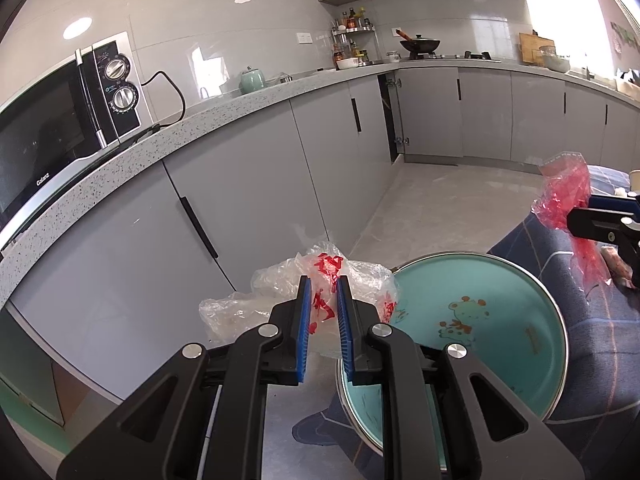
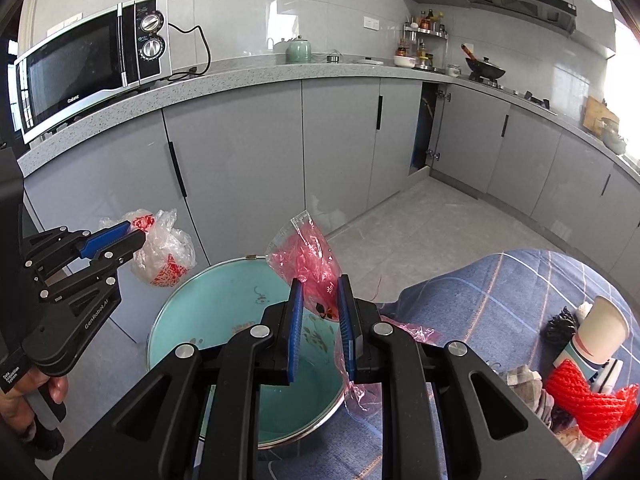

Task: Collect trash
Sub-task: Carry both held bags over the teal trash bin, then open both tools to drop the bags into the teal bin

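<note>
Microwave: I see a boxy black-and-silver microwave [image 2: 86, 68] with two round dials on the speckled stone counter [image 2: 248, 76], far left.
Left gripper: my left gripper [image 1: 323, 280] has ribbed blue pads [image 1: 305, 328] in black arms, jaws narrow, pinching the clear bag.
Clear bag: crinkly see-through plastic bag [image 1: 280, 288] with red print, bunched and puffy, held up in front of the flat grey cabinet doors [image 1: 240, 200], left of the basin.
Basin: round teal enamel basin [image 2: 224, 300] with a metal rim and a cartoon print inside, sitting on the blue checked cloth [image 2: 480, 300], below and between both grippers.
Right gripper: my right gripper [image 2: 320, 284] has the same blue pads, jaws narrow, clamping the red bag.
Red bag: thin translucent red plastic bag [image 2: 306, 258], wrinkled, top sticking up, a tail hanging down past the right pad, over the basin's right rim.
Cloth clutter: paper cup [image 2: 600, 332] tilted, red knitted mesh [image 2: 580, 404], far right.
</note>
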